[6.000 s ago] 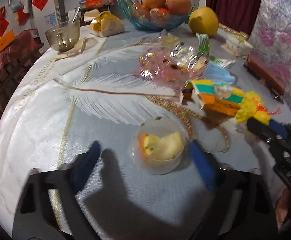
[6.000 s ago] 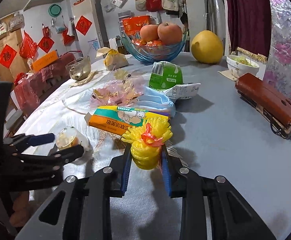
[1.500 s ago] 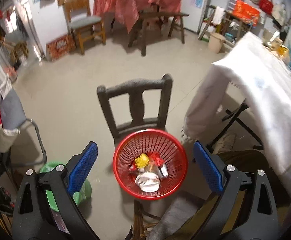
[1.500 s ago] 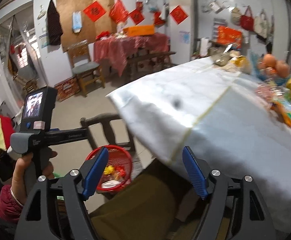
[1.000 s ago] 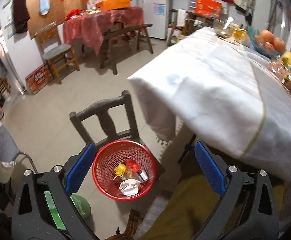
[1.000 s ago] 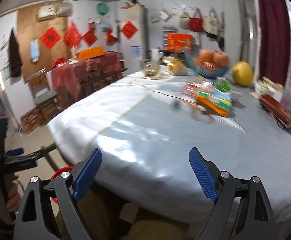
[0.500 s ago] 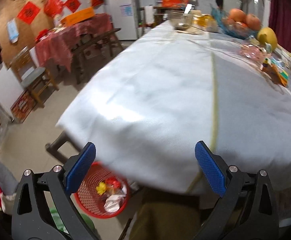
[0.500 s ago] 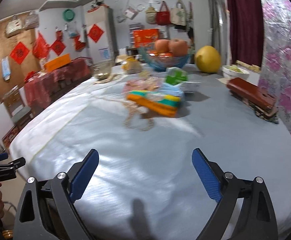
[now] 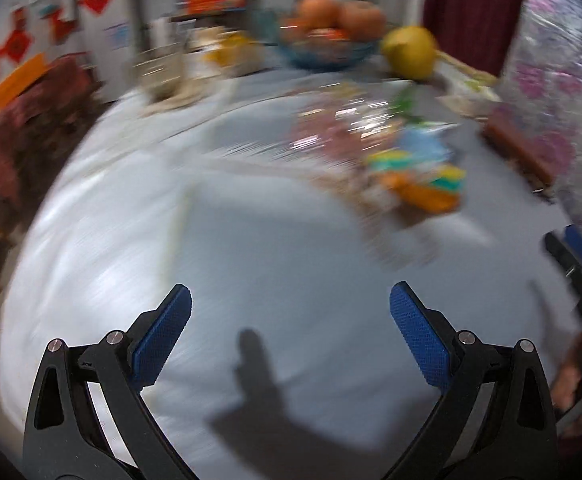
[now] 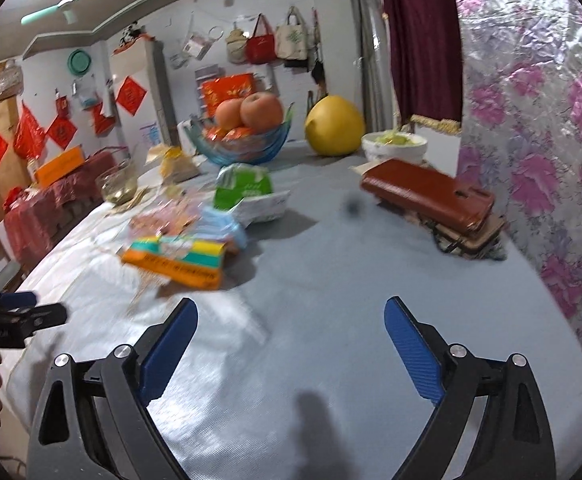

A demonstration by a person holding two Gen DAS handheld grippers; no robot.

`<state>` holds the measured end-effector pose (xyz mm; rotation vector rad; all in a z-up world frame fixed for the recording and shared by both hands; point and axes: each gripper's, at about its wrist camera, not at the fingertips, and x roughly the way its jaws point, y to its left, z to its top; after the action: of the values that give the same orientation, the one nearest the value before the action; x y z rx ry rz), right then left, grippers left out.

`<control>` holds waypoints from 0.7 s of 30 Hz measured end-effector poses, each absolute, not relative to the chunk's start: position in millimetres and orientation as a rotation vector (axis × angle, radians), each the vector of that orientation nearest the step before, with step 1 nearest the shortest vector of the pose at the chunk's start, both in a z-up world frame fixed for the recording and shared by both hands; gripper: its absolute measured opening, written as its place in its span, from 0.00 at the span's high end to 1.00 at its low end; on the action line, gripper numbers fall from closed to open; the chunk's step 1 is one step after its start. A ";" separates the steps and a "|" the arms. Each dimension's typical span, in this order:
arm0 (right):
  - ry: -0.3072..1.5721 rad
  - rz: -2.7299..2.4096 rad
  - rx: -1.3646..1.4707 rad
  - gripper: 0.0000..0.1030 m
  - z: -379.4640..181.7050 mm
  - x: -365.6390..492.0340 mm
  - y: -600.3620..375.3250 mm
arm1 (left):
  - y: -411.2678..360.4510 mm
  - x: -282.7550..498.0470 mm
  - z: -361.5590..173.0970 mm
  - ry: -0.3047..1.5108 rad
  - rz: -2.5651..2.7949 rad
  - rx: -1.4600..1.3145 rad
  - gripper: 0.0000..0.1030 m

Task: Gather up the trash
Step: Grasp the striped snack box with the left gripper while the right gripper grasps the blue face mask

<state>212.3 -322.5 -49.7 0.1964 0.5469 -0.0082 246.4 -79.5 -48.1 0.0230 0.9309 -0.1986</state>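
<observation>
Trash lies in a loose pile mid-table: an orange and green carton (image 10: 175,260) (image 9: 423,188), a blue packet (image 10: 223,224), a pink crinkled wrapper (image 10: 163,216) (image 9: 339,132) and a green and white packet (image 10: 245,186). My right gripper (image 10: 291,312) stands open and empty above bare cloth, short of the carton. My left gripper (image 9: 291,300) is open too with nothing in it, and its view is blurred by motion. Each gripper shows at the edge of the other's view: the left gripper (image 10: 15,312) at the left, the right gripper (image 9: 579,252) at the right.
At the back of the table stand a blue fruit bowl (image 10: 243,144), a yellow pomelo (image 10: 335,126), a white bowl (image 10: 395,146) and a glass bowl (image 10: 117,184). A brown case (image 10: 427,196) lies by the flowered wall on the right. A pale cloth (image 10: 331,360) covers the table.
Both views have swung away from the red basket on the floor and up over the table. The trash pile is now nearer in both. Both grippers stay wide and empty.
</observation>
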 end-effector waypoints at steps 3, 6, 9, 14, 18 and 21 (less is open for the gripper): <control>0.520 -0.022 0.231 0.10 -48.0 207.8 -336.7 | -132.0 274.2 -43.2 0.937 -0.308 0.044 0.07; 0.509 -0.050 0.250 0.10 -46.4 202.3 -349.4 | -174.4 298.2 -45.1 0.921 -0.306 0.104 0.07; 0.512 -0.049 0.279 0.10 -47.5 200.5 -358.6 | -205.3 324.8 -57.5 0.911 -0.181 0.186 0.07; 0.521 -0.027 0.287 0.10 -51.4 201.1 -355.6 | -191.8 336.7 -64.6 0.870 -0.029 0.220 0.05; 0.514 0.006 0.283 0.10 -51.8 199.8 -347.2 | -133.5 320.5 -69.3 0.892 0.020 0.179 0.05; 0.511 0.028 0.271 0.10 -50.3 200.4 -339.0 | -83.6 305.2 -76.4 0.914 0.106 0.154 0.06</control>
<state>200.4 -339.0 -50.3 0.2713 0.5106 0.0277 305.2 -83.6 -76.4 0.1542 0.9137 0.1055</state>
